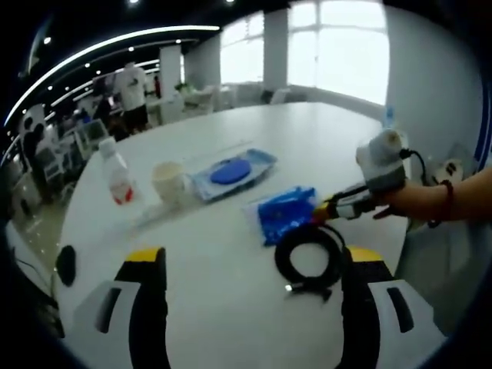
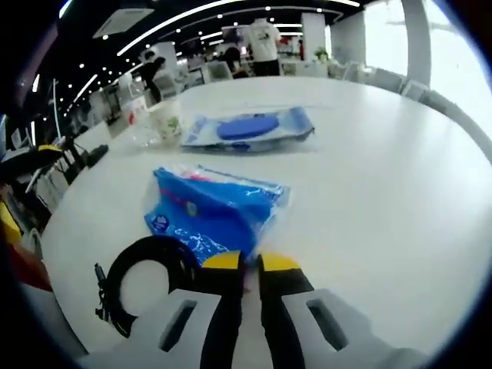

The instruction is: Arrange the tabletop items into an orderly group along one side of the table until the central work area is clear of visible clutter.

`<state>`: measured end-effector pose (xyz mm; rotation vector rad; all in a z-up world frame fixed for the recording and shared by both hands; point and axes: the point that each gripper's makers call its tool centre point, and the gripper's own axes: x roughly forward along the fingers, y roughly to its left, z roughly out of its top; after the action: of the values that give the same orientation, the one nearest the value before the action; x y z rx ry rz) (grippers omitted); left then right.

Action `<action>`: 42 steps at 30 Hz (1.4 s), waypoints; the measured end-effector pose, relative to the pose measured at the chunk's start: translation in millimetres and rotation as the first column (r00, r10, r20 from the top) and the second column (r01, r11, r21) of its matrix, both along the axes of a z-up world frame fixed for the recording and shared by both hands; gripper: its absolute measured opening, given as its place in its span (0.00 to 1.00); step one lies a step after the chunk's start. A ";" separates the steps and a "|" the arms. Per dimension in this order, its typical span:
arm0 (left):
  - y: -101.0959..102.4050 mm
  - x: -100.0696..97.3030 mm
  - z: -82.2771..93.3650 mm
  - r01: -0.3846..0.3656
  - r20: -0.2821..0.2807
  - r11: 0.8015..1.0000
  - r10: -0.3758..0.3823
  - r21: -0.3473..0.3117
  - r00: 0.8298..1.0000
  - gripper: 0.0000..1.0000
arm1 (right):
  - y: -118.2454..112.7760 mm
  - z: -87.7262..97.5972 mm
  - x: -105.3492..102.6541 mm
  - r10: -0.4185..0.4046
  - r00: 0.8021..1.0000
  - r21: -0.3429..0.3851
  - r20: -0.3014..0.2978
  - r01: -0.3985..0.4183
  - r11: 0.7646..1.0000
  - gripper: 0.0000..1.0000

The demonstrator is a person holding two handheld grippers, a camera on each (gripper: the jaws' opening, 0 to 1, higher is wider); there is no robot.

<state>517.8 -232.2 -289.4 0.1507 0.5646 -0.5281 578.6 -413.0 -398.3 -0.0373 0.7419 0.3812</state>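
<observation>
Nearest us in the right gripper view, our right gripper has its yellow-tipped jaws nearly closed on the near edge of the blue plastic packet; it looks pinched, though we cannot see the contact plainly. At about eight o'clock of those jaws lies the coiled black cable, touching the packet's near corner.

In the left gripper view, our left gripper stands wide open with nothing between its jaws, hovering over bare white table.

Beyond the packet, towards twelve o'clock, sits the flat wipes pack with a blue round lid. Farther off at eleven o'clock stand the paper cup and, beside it, the clear plastic bottle with a red label.

We judge the task barely under way: all five items lie spread across the middle, none yet lined along an edge. The packet seems the piece in hand; the cable, wipes, cup and bottle remain.
</observation>
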 end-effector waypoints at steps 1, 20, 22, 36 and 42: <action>-0.2 -0.1 -0.3 0.001 -0.001 1.000 -0.001 0.001 1.000 0.91 | -0.3 0.4 0.1 -0.010 1.000 0.012 -0.006 0.010 1.000 0.06; 1.6 -0.7 -2.8 -0.006 -0.012 1.000 0.006 -0.010 1.000 0.91 | -7.4 29.8 7.7 -0.029 1.000 0.092 -0.004 0.029 0.995 0.03; 2.0 0.0 -2.3 -0.007 -0.010 1.000 0.007 -0.010 1.000 0.91 | -6.7 35.2 8.8 -0.021 1.000 0.090 0.007 0.020 0.996 0.02; 2.9 1.3 -0.6 -0.002 -0.013 1.000 0.002 -0.008 1.000 0.91 | -5.3 71.7 14.8 0.030 0.997 0.100 0.064 -0.037 0.994 0.02; 4.7 0.8 2.1 -0.006 -0.005 1.000 0.006 -0.010 1.000 0.91 | -8.4 82.5 13.2 0.036 0.997 0.109 0.075 -0.044 0.993 0.02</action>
<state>518.6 -227.5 -287.3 0.1378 0.5671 -0.5252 591.8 -421.4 -315.8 0.0383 0.6475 0.4569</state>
